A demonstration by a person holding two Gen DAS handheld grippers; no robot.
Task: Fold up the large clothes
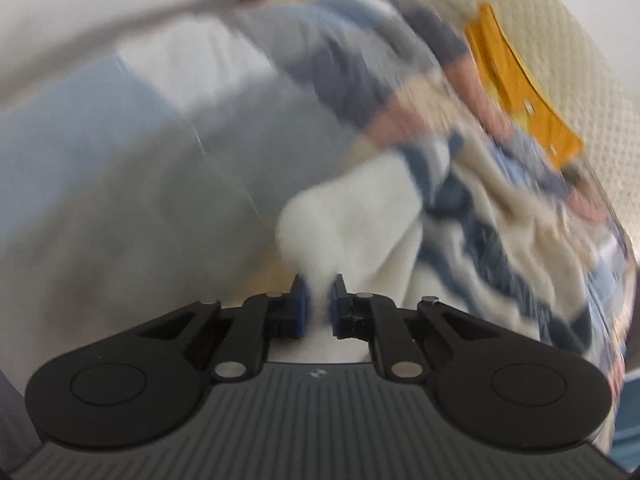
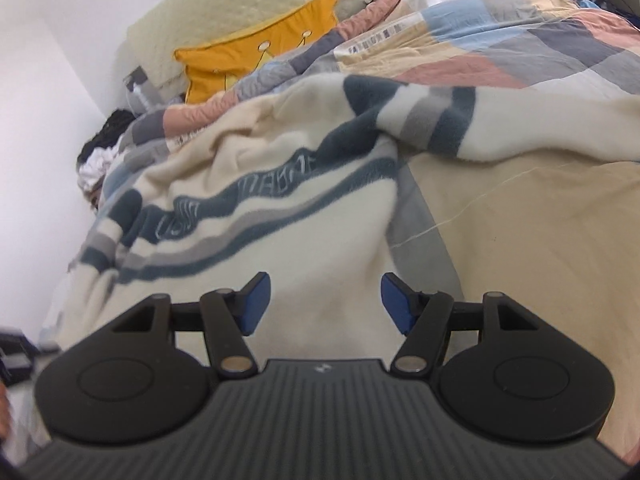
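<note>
1. Bed w/ cream quilted headboard (image 2: 248, 0) against white wall (image 2: 36, 100); patchwork quilt in pink, blue and grey squares (image 2: 520, 40) covers the far side, tan bedsheet (image 2: 540, 240) bare at right.
2. R wrist view is sharp: shows orange cushion with crown print (image 2: 256, 60) leaning on headboard, dark clothes heap (image 2: 108, 136) by the wall. L wrist view is blurred; same cushion (image 1: 516, 92) at its upper right.
3. Open room: bare sheet to the right of the garment; wall bounds the left side.
4. Cream fleece garment with teal and grey stripes (image 2: 280, 216) lies crumpled on the bed, sleeve (image 2: 440, 120) stretched rightward.
5. Left gripper (image 1: 319, 300) pinching a cream fold of the garment (image 1: 360, 208) between its blue pads (image 1: 302, 308).
6. Right gripper (image 2: 325, 300) spread wide over the fleece; whether pads touch it, can't tell.
</note>
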